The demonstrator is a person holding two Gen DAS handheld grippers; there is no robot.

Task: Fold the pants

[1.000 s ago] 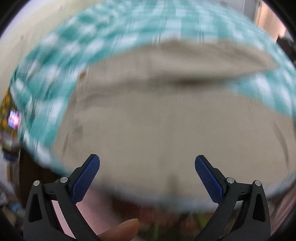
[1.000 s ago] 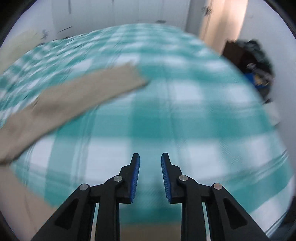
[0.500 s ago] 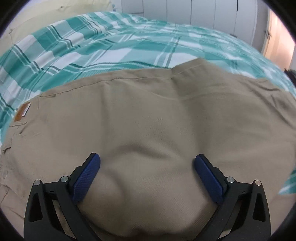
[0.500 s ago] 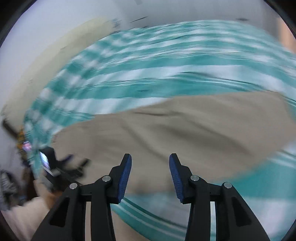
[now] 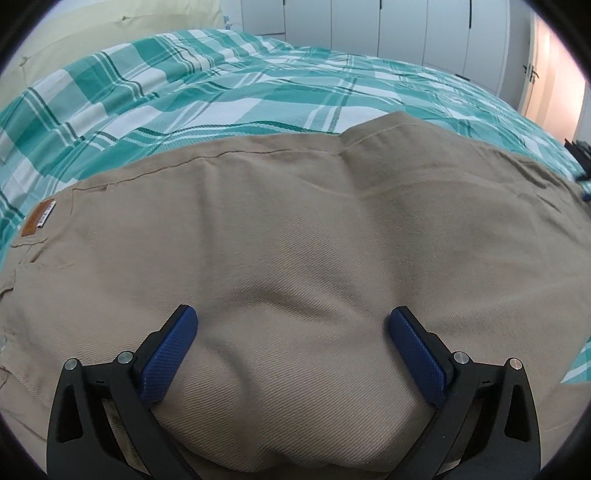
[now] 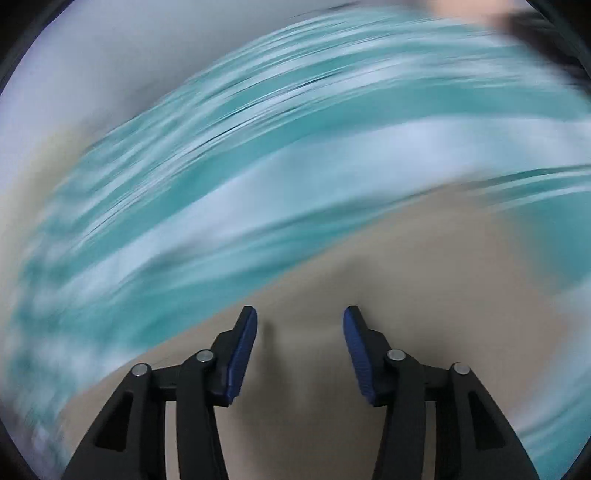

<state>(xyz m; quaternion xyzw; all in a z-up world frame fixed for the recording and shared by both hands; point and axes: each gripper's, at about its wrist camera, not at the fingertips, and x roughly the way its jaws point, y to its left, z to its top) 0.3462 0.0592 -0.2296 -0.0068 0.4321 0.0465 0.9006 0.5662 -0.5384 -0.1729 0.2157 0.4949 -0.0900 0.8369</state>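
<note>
The beige pants lie spread on a bed with a green and white checked cover. A brown waistband label shows at the left. My left gripper is wide open, its blue pads resting low on a raised bulge of the pants cloth. In the right wrist view the picture is heavily blurred by motion. My right gripper is open over the beige pants, close to their edge against the cover.
White wardrobe doors stand behind the bed. A cream headboard or pillow is at the back left. A door with a handle is at the far right. A dark object sits at the bed's right edge.
My left gripper came down onto the pants and now rests still. My right gripper swung fast from the bare cover over onto the pants, and its jaws opened wider.
</note>
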